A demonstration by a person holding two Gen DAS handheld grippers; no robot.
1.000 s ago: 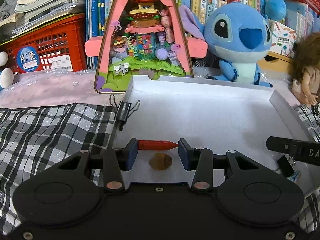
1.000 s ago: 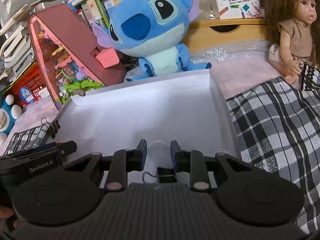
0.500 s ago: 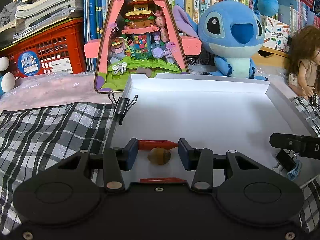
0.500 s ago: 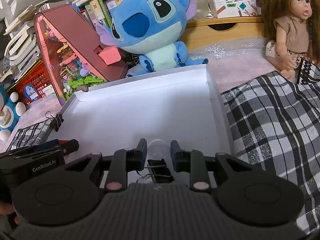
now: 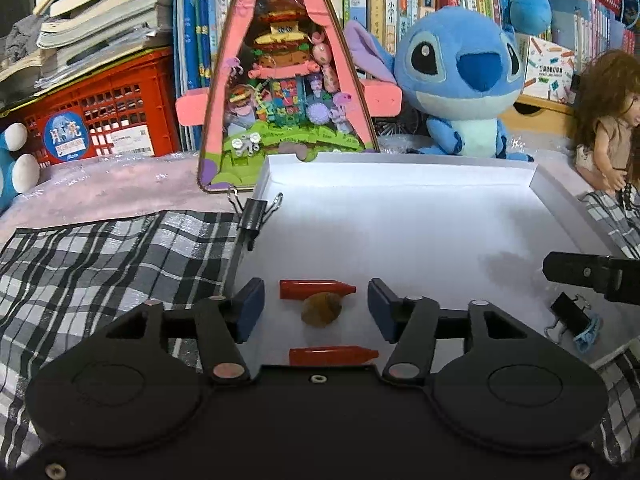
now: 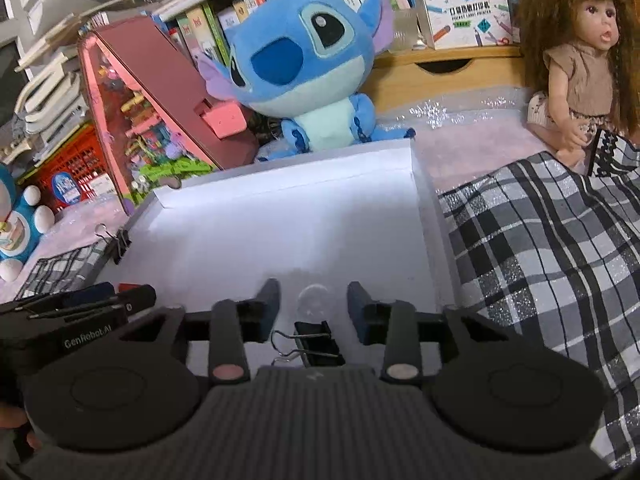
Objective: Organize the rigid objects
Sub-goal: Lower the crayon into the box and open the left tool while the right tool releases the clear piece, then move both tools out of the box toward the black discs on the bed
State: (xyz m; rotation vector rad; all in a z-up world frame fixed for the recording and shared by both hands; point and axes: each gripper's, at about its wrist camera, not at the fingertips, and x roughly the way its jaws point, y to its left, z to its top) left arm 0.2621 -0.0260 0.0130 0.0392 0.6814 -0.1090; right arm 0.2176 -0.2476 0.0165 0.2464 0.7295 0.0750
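A shallow white box (image 5: 400,220) lies on plaid cloth. In the left wrist view my left gripper (image 5: 316,308) is open above its near left part. Between the fingers lie a red crayon (image 5: 316,289) and a brown shell (image 5: 321,309); a second red crayon (image 5: 332,355) lies closer to me. In the right wrist view my right gripper (image 6: 314,306) is open over the box (image 6: 300,224). A clear round bead (image 6: 314,300) lies between its fingers and a black binder clip (image 6: 316,343) just behind them. That clip (image 5: 570,316) also shows in the left wrist view.
Another black binder clip (image 5: 254,216) grips the box's left wall. A Stitch plush (image 5: 464,80), a pink triangular toy house (image 5: 284,80), a red crate (image 5: 100,116) and books stand behind. A doll (image 6: 580,64) sits at the right. Plaid cloth (image 6: 552,248) flanks the box.
My left gripper has opened, let go of the red crayon and drawn back; a second crayon has come into view. My right gripper has opened wider and drawn back, showing the binder clip.
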